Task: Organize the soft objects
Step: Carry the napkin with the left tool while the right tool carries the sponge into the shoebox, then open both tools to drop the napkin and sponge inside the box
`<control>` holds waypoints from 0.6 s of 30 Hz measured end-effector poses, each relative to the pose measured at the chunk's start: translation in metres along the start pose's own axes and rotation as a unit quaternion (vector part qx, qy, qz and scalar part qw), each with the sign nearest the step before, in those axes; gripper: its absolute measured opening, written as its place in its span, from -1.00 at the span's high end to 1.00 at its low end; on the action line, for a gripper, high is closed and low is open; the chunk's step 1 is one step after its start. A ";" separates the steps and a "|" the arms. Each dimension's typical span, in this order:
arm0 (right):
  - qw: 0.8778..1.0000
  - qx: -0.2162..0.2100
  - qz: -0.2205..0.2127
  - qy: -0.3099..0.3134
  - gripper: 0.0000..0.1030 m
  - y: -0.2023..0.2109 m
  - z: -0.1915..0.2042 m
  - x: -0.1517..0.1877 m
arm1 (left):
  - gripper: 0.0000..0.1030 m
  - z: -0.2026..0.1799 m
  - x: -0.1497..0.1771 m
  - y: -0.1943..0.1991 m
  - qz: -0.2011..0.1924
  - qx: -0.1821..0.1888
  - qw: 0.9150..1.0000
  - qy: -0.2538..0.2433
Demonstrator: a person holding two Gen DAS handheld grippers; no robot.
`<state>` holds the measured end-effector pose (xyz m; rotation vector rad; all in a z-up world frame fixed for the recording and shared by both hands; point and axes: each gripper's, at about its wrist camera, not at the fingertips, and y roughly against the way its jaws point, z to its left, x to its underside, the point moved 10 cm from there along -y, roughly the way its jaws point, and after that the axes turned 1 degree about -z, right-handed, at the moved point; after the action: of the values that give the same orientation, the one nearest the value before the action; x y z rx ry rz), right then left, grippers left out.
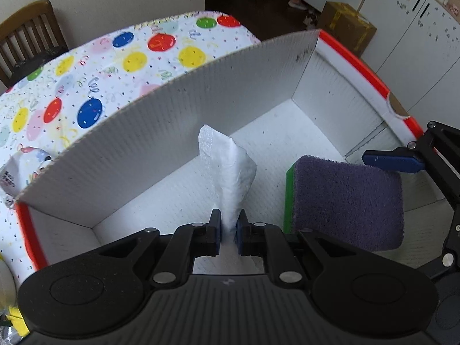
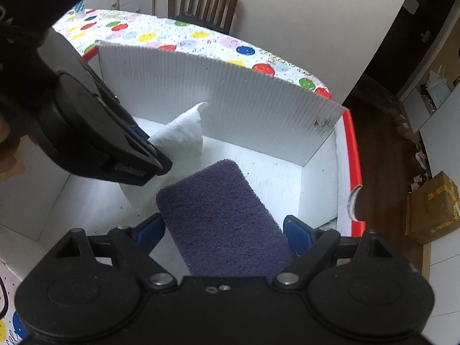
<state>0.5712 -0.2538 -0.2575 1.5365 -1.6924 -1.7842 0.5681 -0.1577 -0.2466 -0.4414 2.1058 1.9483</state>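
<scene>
Sponge sits gripped in the right tool; left tool pinches the tissue. Dropped from high, both might bounce out of the box.

The left gripper points steeply down, its jaws pinched nearly together on a white cloth whose folded end sticks out past the fingertips. In the right wrist view it comes in from the left, tilted down and to the right, with a bit of the person's hand behind it at the left edge. The right gripper also tilts down, jaws spread wide, with a purple sponge between them; its blue pads sit at the sponge's two sides.
</scene>
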 end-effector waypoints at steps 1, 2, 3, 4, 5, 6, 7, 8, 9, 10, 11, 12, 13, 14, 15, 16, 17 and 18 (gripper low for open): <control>1.000 -0.002 0.004 0.000 -0.71 -0.001 0.000 0.001 | 0.80 0.000 0.000 -0.003 0.004 0.001 1.000 0.000; 1.000 -0.003 0.007 0.000 -0.71 -0.002 0.001 0.002 | 0.80 -0.001 0.001 -0.005 0.007 0.001 1.000 -0.001; 1.000 -0.001 0.010 0.000 -0.71 -0.003 0.001 0.003 | 0.80 -0.001 0.001 -0.008 0.010 0.001 1.000 -0.002; 1.000 -0.001 0.013 0.002 -0.71 -0.004 0.001 0.003 | 0.80 -0.002 0.001 -0.010 0.012 0.002 1.000 -0.004; 1.000 -0.004 0.015 0.003 -0.72 -0.005 0.002 0.005 | 0.80 -0.001 0.001 -0.012 0.014 0.003 1.000 -0.005; 1.000 -0.005 0.016 0.002 -0.72 -0.006 0.002 0.006 | 0.80 -0.001 0.001 -0.014 0.017 0.004 1.000 -0.004; 1.000 -0.004 0.016 0.002 -0.72 -0.006 0.002 0.007 | 0.80 -0.002 0.001 -0.016 0.019 0.005 1.000 -0.003; 1.000 -0.005 0.017 0.002 -0.72 -0.007 0.002 0.006 | 0.80 -0.002 0.002 -0.017 0.021 0.006 1.000 -0.003; 1.000 -0.006 0.017 0.001 -0.72 -0.008 0.002 0.006 | 0.80 -0.002 0.002 -0.018 0.023 0.005 1.000 -0.004; 1.000 -0.007 0.017 0.001 -0.72 -0.009 0.002 0.005 | 0.80 -0.002 0.002 -0.020 0.025 0.005 1.000 -0.003; 1.000 -0.008 0.019 0.002 -0.72 -0.011 0.002 0.005 | 0.80 -0.002 0.002 -0.021 0.026 0.005 1.000 -0.003; 1.000 -0.009 0.021 0.004 -0.72 -0.012 0.002 0.005 | 0.80 -0.002 0.002 -0.022 0.027 0.005 1.000 -0.002; 1.000 -0.010 0.023 0.007 -0.72 -0.013 0.003 0.005 | 0.80 -0.002 0.003 -0.022 0.028 0.005 1.000 0.000; 1.000 -0.008 0.024 0.009 -0.72 -0.014 0.002 0.005 | 0.80 -0.002 0.003 -0.023 0.030 0.006 1.000 0.001; 1.000 -0.006 0.024 0.010 -0.72 -0.015 0.002 0.005 | 0.80 -0.002 0.003 -0.024 0.031 0.005 0.999 0.002; 1.000 -0.007 0.026 0.009 -0.72 -0.017 0.001 0.004 | 0.80 -0.002 0.003 -0.025 0.032 0.005 0.999 0.002; 1.000 -0.008 0.026 0.008 -0.72 -0.018 0.001 0.003 | 0.80 -0.002 0.003 -0.025 0.032 0.005 0.999 0.002; 1.000 -0.009 0.026 0.006 -0.72 -0.018 0.000 0.003 | 0.80 -0.002 0.002 -0.025 0.032 0.005 0.999 0.002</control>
<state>0.5785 -0.2510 -0.2738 1.4807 -1.6904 -1.7554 0.5753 -0.1616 -0.2704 -0.3817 2.1570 1.9726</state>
